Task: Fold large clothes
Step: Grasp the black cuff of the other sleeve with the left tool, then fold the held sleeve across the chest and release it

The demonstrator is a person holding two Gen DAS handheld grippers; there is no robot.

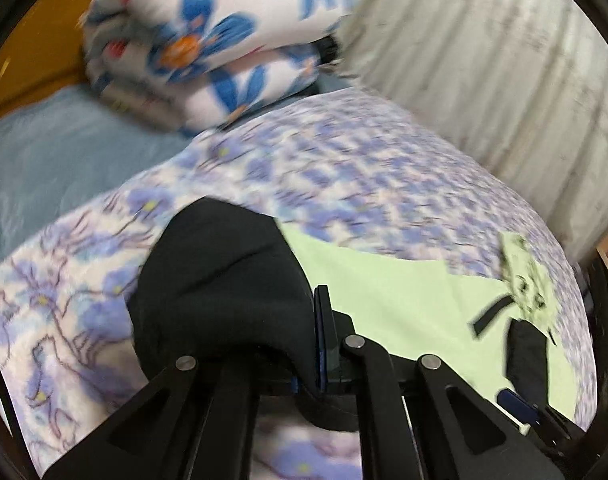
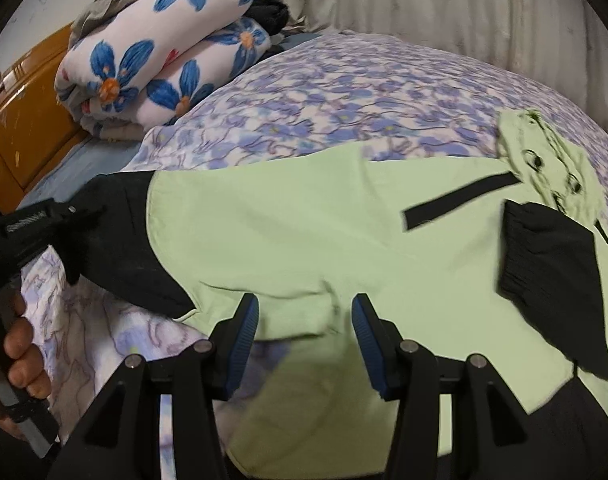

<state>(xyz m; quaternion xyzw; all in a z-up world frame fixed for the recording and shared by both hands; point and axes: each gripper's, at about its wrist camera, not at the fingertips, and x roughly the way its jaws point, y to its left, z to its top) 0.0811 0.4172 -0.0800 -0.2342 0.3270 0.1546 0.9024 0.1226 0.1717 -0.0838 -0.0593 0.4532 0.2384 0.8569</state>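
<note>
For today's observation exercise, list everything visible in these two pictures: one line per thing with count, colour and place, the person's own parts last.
jacket: 1, light green with black sleeves, spread on the blanket
black hem: 1, black, clamped in the left gripper
floral blanket: 1, purple and white, covering the bed
folded quilt: 1, white with blue flowers, far left on the bed
curtain: 1, off-white, behind the bed
wooden headboard: 1, orange-brown, left
left gripper: 1, black, shut on the hem
right gripper: 1, black with blue pads, open over the jacket's near edge
hand: 1, holding the left gripper's handle
</note>
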